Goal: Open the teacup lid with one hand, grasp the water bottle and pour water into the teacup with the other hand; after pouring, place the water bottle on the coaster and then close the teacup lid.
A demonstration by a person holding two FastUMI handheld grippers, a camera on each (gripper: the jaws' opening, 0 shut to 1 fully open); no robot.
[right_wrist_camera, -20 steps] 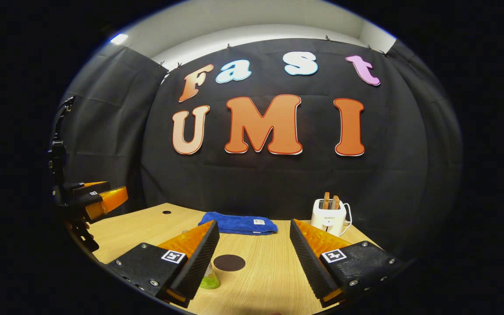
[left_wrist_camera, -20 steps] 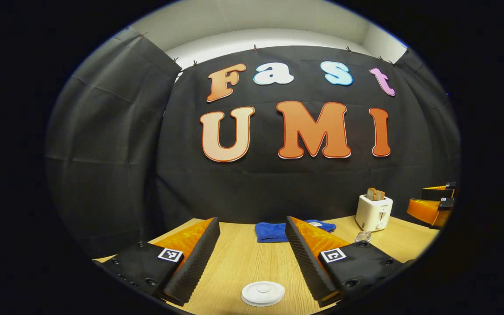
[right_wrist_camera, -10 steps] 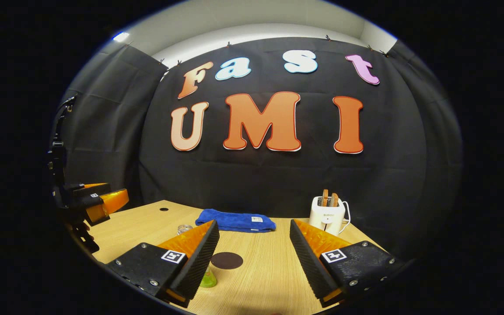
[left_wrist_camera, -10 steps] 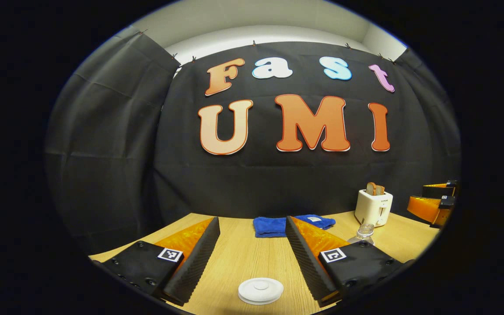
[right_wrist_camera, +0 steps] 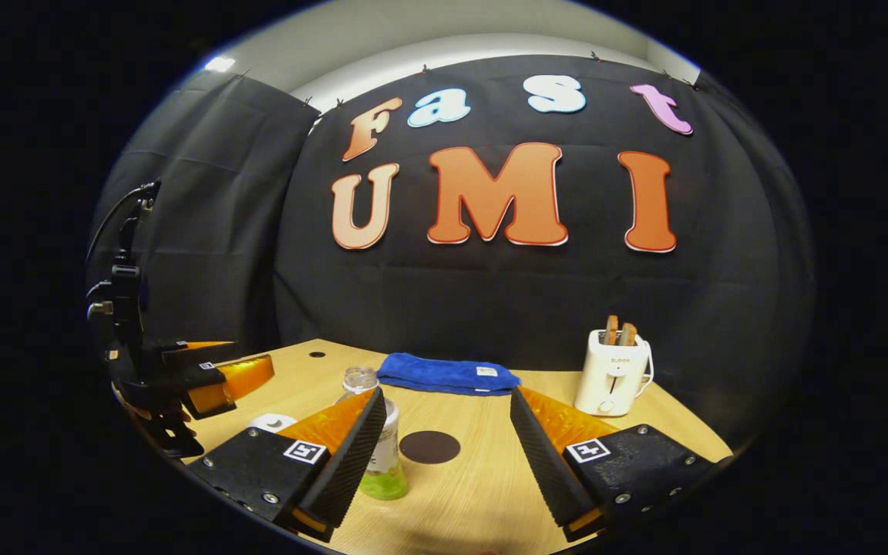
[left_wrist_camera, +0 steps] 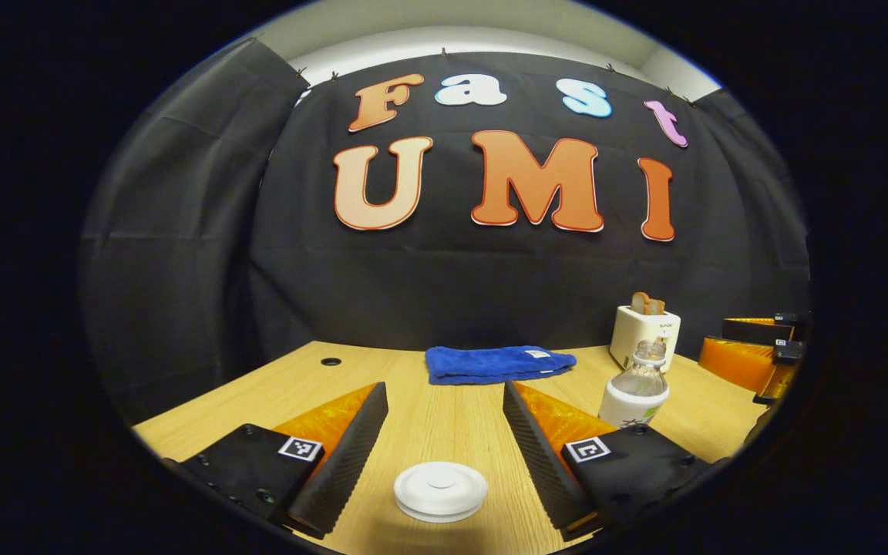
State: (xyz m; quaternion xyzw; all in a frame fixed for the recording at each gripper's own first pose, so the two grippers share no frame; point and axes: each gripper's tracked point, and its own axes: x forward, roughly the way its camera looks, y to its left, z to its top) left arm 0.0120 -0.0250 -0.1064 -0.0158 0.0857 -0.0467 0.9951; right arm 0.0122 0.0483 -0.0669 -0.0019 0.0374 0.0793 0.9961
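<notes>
Showing coaster (right_wrist_camera: 429, 447): right gripper view.

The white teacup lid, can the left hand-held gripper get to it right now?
Probably yes. The left hand-held gripper is open, and the white teacup lid sits on the table just ahead, centred between the fingers, with nothing between them. The water bottle stands off to the side.

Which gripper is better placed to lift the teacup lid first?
Left. The left gripper is open with the white teacup lid lying right between its fingers, while the right gripper faces the water bottle and coaster.
</notes>
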